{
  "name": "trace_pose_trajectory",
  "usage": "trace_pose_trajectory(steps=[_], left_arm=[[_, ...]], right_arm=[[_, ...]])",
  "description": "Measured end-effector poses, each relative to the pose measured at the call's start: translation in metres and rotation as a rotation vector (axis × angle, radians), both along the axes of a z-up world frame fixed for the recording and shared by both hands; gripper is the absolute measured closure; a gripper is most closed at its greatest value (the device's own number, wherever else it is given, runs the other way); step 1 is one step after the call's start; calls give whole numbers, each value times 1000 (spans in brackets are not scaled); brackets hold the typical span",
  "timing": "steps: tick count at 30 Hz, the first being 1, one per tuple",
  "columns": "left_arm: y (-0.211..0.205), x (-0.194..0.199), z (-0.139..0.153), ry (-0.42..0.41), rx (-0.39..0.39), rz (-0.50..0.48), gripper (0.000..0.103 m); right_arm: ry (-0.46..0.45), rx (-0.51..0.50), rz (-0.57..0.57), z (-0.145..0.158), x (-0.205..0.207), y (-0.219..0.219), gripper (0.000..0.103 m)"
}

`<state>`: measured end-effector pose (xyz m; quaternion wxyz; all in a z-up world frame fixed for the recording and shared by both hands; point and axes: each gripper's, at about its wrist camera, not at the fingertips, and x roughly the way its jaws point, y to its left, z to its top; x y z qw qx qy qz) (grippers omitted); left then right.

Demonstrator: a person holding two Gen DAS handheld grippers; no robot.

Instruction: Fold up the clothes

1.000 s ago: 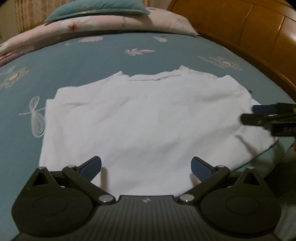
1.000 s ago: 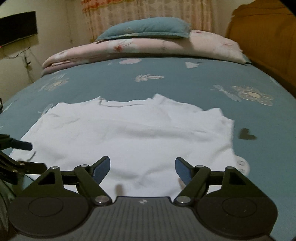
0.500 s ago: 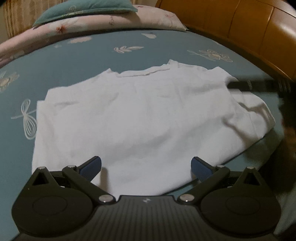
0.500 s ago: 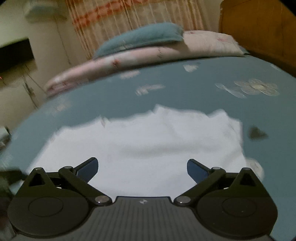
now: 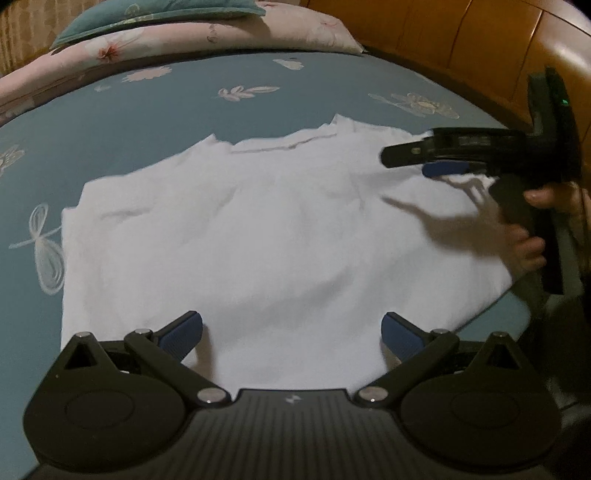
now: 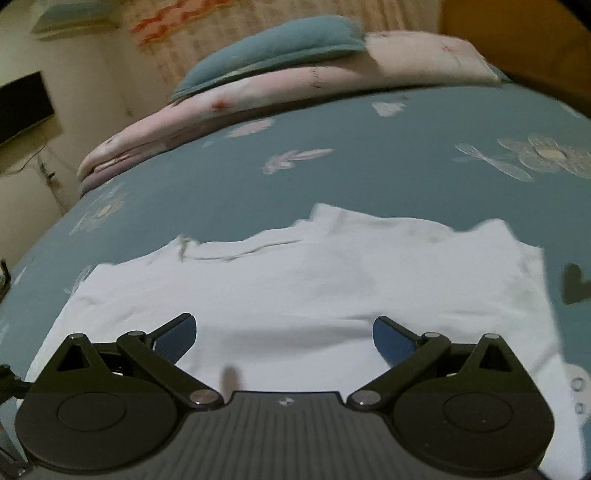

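A white garment [image 5: 277, 229] lies spread flat on the blue flowered bedsheet [image 5: 184, 110], its neckline toward the pillows. My left gripper [image 5: 291, 334] hangs open over the garment's near hem, nothing between its blue pads. My right gripper [image 6: 284, 338] is also open and empty above the white garment [image 6: 332, 280], near its lower middle. In the left wrist view the right gripper [image 5: 410, 162] shows side-on over the cloth's right shoulder area, held by a person's hand [image 5: 532, 240] and casting a shadow on the fabric.
A teal pillow [image 5: 159, 14] and a folded pink quilt [image 5: 184, 40] lie at the far end of the bed. A wooden headboard [image 5: 461, 44] runs along the right. A dark screen [image 6: 22, 107] hangs on the wall at left.
The right gripper has travelled from the garment's right edge up and inward over the cloth, rolling as it went, and its jaws have widened. The left gripper has hardly shifted.
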<state>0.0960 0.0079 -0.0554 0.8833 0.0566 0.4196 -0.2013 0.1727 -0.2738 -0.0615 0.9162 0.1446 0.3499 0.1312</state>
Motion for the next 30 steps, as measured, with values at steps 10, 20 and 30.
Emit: trace_pose_trajectory(steps=[10,20,30], left_arm=[[-15,43,-3,10,2,21,1],[-8,41,-10,20,-9,3,1],[-4,53,-2,63,-46,17,1]], right_arm=[[98,-2,-59,-1,-33,-25,0],[90,31,-54,-4,-37,-32,0],[58,7,-42,0,-46,-31,0]])
